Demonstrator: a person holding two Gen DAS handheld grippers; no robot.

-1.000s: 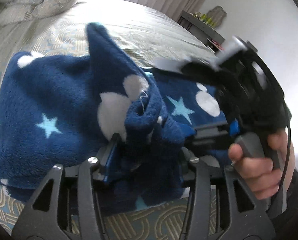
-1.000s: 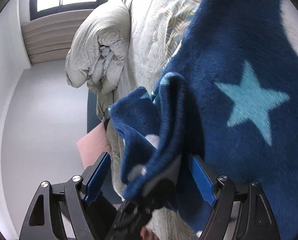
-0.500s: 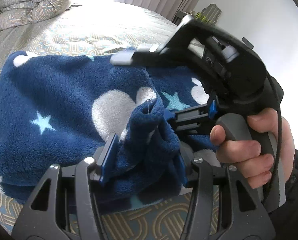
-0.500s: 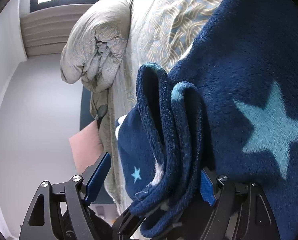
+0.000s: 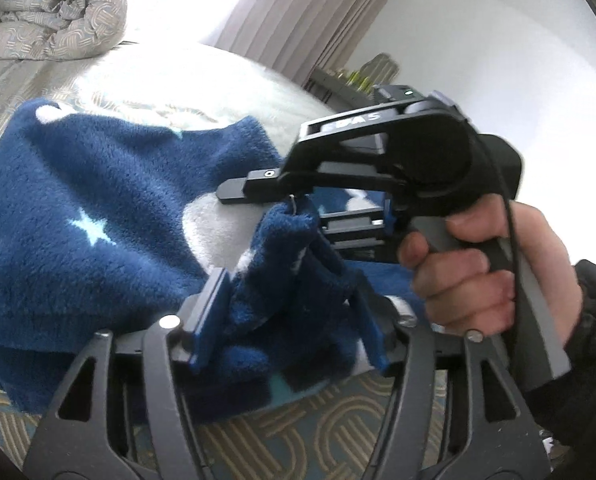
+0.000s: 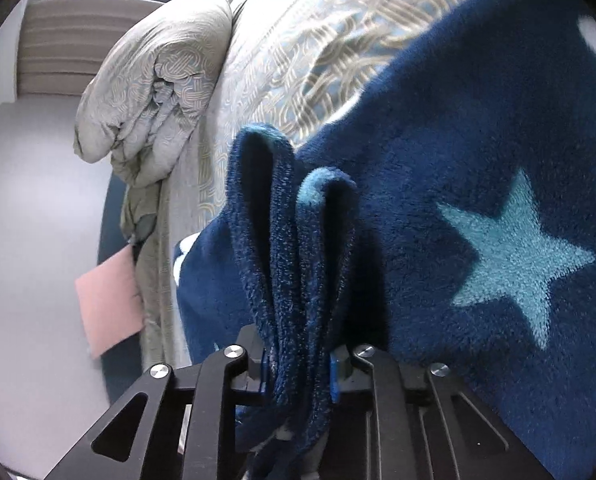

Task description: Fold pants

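The pants (image 5: 98, 216) are dark blue fleece with light blue stars and white shapes, lying folded on the bed. In the left wrist view my left gripper (image 5: 290, 320) has a bunched fold of the fleece between its blue pads; the jaws stand fairly wide apart. The right gripper's black body (image 5: 397, 160) and the hand holding it sit just beyond it. In the right wrist view my right gripper (image 6: 298, 372) is shut on several layers of the pants' edge (image 6: 294, 240), which stand up between the fingers.
The bed (image 5: 170, 88) has a patterned beige and blue cover. A rolled duvet (image 6: 154, 88) lies at the head of the bed, also in the left wrist view (image 5: 54, 12). Curtains (image 5: 309, 20) and a shelf (image 5: 349, 84) stand beyond the bed. A pink item (image 6: 110, 304) lies beside the bed.
My right gripper has closed from wide open onto the folded edge of the pants. It has also moved closer in front of the left gripper. The raised flap of fleece has come down.
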